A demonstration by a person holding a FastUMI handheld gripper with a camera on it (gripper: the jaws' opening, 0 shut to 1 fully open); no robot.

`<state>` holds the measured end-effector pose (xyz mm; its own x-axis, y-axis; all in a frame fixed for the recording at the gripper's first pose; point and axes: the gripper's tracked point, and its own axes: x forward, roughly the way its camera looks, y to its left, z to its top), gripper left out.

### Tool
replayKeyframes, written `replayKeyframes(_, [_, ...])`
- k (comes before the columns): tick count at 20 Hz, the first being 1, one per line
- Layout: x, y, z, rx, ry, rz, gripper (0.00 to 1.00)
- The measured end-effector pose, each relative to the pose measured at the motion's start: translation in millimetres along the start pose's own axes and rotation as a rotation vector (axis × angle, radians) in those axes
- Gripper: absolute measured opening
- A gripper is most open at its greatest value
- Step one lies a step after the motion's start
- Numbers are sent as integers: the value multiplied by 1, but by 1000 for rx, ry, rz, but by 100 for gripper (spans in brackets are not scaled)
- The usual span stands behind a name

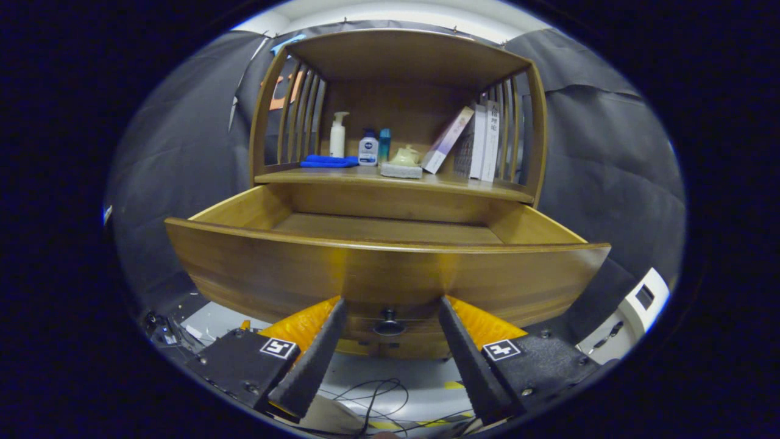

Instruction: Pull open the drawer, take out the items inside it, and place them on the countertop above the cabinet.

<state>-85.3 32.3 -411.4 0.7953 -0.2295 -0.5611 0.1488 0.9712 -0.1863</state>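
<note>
The gripper [390, 308] gapes wide astride the knob [388, 322] of the open drawer [384, 268]; next, I judge, reach inside.

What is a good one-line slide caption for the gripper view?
Open gripper either side of the knob of the pulled-out drawer, below the countertop.

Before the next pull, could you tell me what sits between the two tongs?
The drawer knob sits between the open tongs, untouched, in the gripper view.
</note>
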Motion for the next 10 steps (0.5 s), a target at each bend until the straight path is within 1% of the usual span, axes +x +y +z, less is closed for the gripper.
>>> replayKeyframes(4, [4,2,1,-41,-14,-8,96])
replayKeyframes(10, [26,2,12,-44,-7,-16,96])
